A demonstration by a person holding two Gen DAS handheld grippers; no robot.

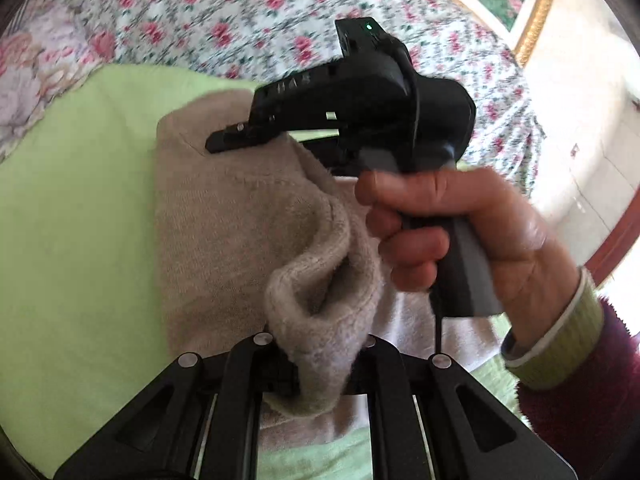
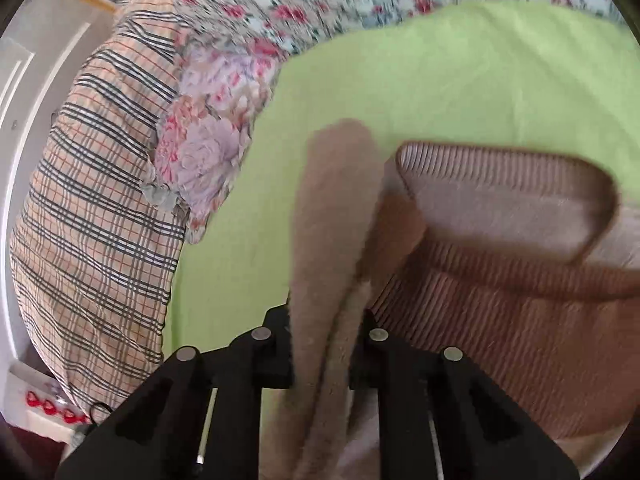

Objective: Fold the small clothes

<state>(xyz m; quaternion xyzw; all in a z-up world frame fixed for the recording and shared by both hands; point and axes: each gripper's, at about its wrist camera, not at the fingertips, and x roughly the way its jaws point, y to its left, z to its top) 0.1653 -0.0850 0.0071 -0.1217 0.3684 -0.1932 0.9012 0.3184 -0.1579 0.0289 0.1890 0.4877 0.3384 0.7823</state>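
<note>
Beige knit: a small sweater (image 1: 224, 216), soft and fuzzy, lying on the green sheet (image 1: 72, 208) with part of it lifted off the bed.
Left gripper (image 1: 316, 376): jaws closed down on a bunched, rolled edge of the sweater, which loops up just ahead of the fingers and drops back between them; the rest of the garment spreads away in front of the tool.
Right gripper (image 2: 320, 356): also pinched shut, with a long doubled strip of the same beige knit running straight between its fingers and out ahead. It could be a sleeve or a folded edge, I can't tell which.
Ribbed part: just right of that right tool, the ribbed collar (image 2: 500, 200) and ribbed body sit flat on the sheet.
Right hand (image 1: 452, 232): seen from the left camera, wrapped round the grey handle, its tool nose reaching onto the far side of the sweater.
Why this hold: my guess is both tools grip one side each so the cloth stays taut and can be carried over in one fold.
Surroundings: floral quilt (image 1: 224, 20) beyond the sheet, a plaid pillow (image 2: 92, 220) off to the right tool's left.
Progress: looks like mid-fold, nothing laid flat yet.
</note>
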